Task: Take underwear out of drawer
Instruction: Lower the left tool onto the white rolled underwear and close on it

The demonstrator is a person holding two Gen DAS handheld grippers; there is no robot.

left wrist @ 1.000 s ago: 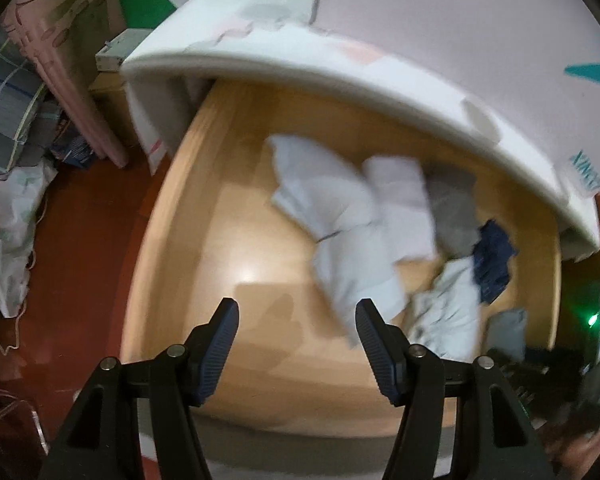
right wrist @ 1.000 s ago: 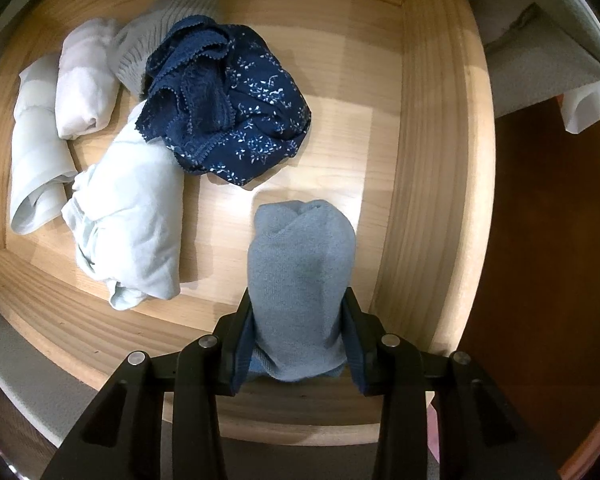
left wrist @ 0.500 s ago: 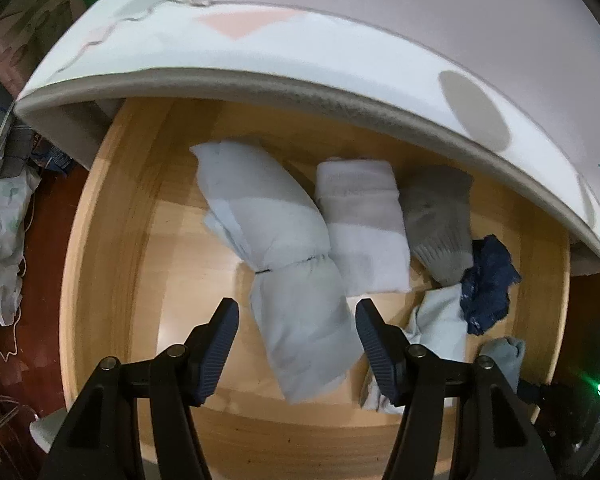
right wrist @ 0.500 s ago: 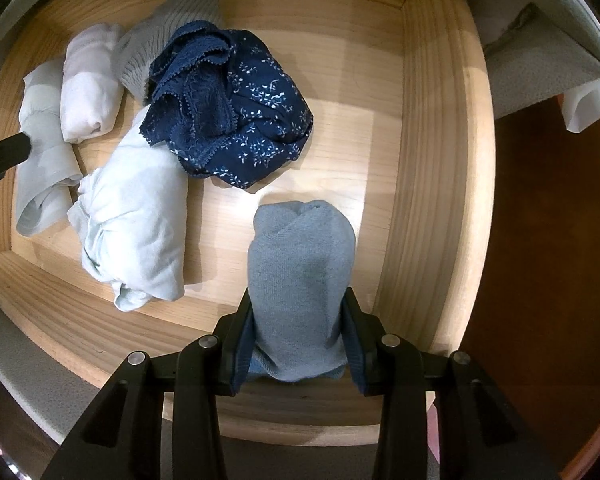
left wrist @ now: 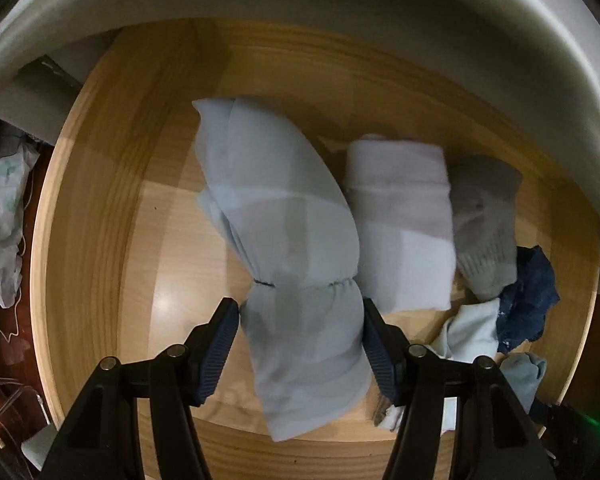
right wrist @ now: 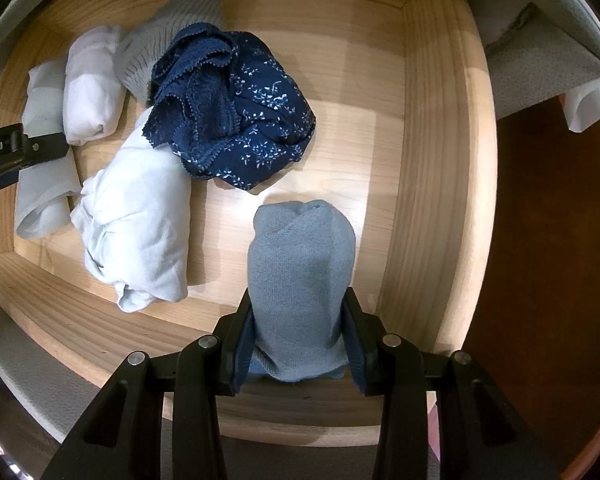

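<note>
Right hand-held gripper [right wrist: 298, 344] clenched on a grey-blue rolled garment [right wrist: 300, 280] at 6 o'clock in the wooden drawer [right wrist: 432, 160]. Left hand-held gripper [left wrist: 300, 344] straddles the pale blue underwear roll [left wrist: 288, 248]; contact unclear. Navy floral underwear [right wrist: 240, 112] at 12 o'clock.

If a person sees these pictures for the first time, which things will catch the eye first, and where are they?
The dark blue floral underwear with a lace edge stands out most, crumpled in the middle of the light wooden drawer among pale rolled garments. Near the drawer's front, the right gripper has its jaws clamped on a grey-blue knitted roll. The left gripper straddles a long pale blue folded garment.
</note>
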